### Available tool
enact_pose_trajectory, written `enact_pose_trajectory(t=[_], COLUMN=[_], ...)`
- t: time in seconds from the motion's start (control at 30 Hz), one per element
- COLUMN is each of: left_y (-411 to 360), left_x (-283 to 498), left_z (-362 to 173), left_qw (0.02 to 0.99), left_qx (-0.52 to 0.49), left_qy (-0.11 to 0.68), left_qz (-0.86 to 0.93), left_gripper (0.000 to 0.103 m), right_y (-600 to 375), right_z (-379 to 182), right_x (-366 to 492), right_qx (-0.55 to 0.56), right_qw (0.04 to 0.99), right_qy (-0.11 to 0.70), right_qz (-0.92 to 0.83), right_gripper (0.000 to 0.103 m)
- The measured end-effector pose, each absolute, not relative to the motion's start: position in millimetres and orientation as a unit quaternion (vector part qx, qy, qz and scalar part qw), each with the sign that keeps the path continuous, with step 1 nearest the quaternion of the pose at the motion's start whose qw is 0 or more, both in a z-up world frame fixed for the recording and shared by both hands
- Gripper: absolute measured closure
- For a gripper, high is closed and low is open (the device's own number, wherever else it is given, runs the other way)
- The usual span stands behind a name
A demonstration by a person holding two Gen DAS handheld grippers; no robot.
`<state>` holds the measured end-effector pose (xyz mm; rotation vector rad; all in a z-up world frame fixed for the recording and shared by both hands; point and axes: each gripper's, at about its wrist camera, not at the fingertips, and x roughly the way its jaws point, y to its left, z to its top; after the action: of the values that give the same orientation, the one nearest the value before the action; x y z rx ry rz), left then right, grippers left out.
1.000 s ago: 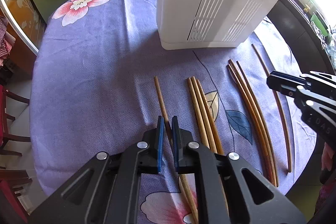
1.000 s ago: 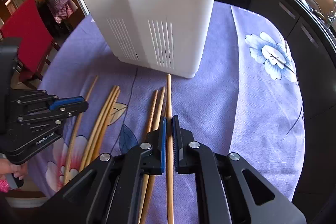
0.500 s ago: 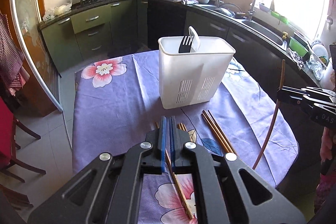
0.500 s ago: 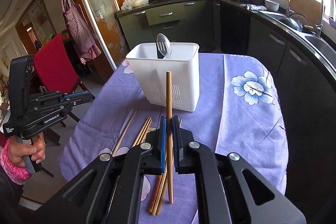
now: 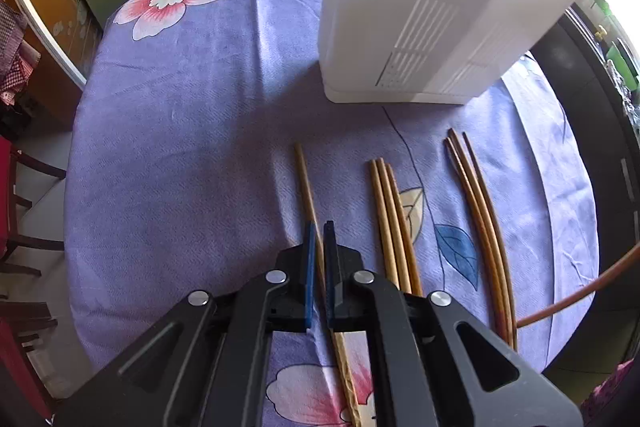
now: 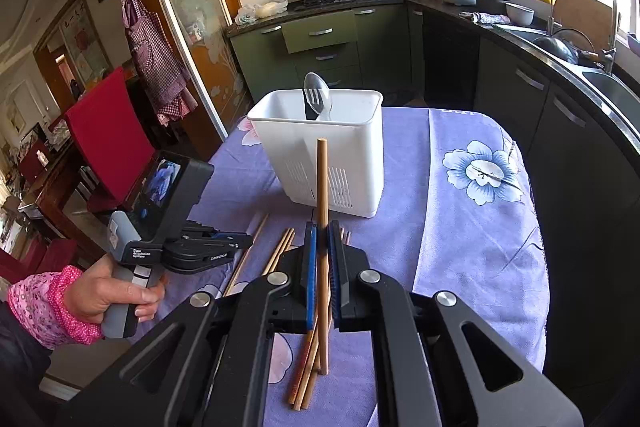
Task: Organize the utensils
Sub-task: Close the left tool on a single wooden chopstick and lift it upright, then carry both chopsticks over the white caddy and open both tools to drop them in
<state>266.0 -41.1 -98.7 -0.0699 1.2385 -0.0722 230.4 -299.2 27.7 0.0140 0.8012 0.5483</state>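
My left gripper (image 5: 319,227) points steeply down at the purple flowered tablecloth (image 5: 180,147), shut on a single wooden chopstick (image 5: 306,183) that lies along the cloth. To its right lie three chopsticks (image 5: 390,219) together and another bundle of chopsticks (image 5: 480,219). My right gripper (image 6: 321,227) is raised and shut on one chopstick (image 6: 322,179), which stands nearly upright in front of the white utensil holder (image 6: 352,155). A spoon (image 6: 318,95) and a black slotted utensil stand in the holder. In the right wrist view, a hand in a pink sleeve holds the left gripper (image 6: 240,239) low by the table.
The white holder (image 5: 420,7) stands close behind the chopsticks. Loose chopsticks (image 6: 308,367) lie under the right gripper. A red chair (image 6: 108,131) is left of the table, dark kitchen cabinets (image 6: 560,115) and a sink to the right. The table edge is near on the right.
The right gripper has lifted its chopstick off the cloth and tilted it upright. The left view rose half a second ago and is low over the table again, jaws tight on the chopstick.
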Motion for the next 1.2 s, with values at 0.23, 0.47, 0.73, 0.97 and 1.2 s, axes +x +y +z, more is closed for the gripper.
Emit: enact_pose_trajectory(t=[0.23, 0.47, 0.73, 0.97, 1.2], left_y=[-43, -53, -51, -50, -41], left_x=[276, 274, 246, 196, 174], left_z=[-106, -104, -60, 3, 16], left_qw=[0.807, 0.809, 0.847, 0.892, 0.906], left_qx=[-0.024, -0.006, -0.001, 0.010, 0.010], left_qy=[0.590, 0.587, 0.528, 0.445, 0.415], left_qz=[-0.019, -0.034, -0.057, -0.082, -0.079], left_gripper=[0.091, 0.097, 0.098, 0.098, 0.098], right_y=[-307, -306, -311, -312, -309], right_z=[25, 26, 31, 43, 50], right_x=[233, 232, 228, 219, 213], right_qx=[0.014, 0.015, 0.016, 0.014, 0.007], right_qw=[0.885, 0.884, 0.885, 0.891, 0.893], right_qy=[0.384, 0.384, 0.381, 0.367, 0.359], right_qz=[0.263, 0.266, 0.267, 0.268, 0.269], right_gripper=[0.096, 0.096, 0.096, 0.096, 0.096])
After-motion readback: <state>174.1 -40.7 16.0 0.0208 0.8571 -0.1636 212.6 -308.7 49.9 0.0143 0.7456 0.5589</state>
